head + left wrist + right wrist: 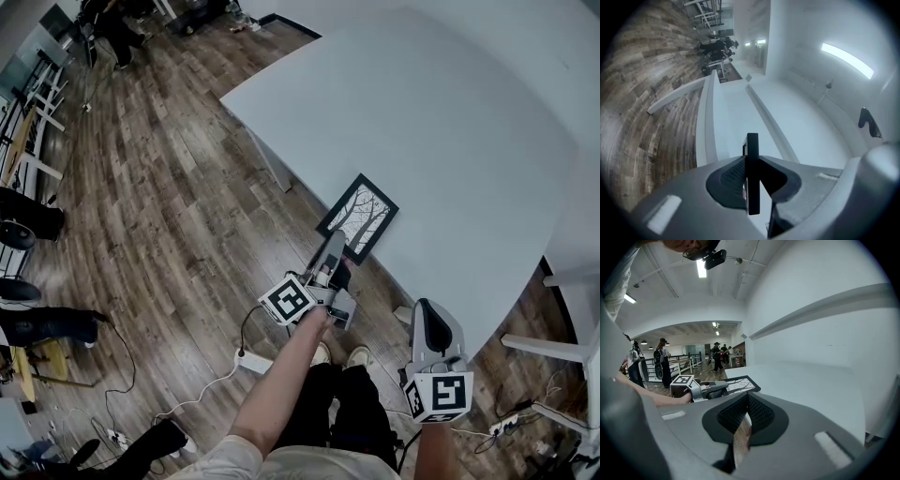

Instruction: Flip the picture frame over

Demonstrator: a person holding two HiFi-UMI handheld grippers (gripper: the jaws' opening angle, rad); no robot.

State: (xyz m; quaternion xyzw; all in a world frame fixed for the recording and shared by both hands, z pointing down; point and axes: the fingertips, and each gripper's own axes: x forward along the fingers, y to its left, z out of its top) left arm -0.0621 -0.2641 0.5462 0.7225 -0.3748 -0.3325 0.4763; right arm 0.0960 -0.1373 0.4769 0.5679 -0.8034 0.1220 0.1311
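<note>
The picture frame [361, 214], black-rimmed with a bare-tree print facing up, lies on the white table [450, 141] close to its near edge. My left gripper [337, 247] is shut on the frame's near edge. In the left gripper view the frame [752, 150] stands edge-on between the jaws of the left gripper [751, 174]. My right gripper [429, 323] hangs below the table edge to the right, shut with nothing in it. The right gripper view looks over its own jaws [743, 427] at the frame [740, 384] and the left gripper [712, 389].
Wooden floor runs left of the table. A white power strip [253, 361] with cables lies by the person's shoes [342, 356]. White furniture legs [553, 347] stand at the right. People [661, 362] stand far off in the room.
</note>
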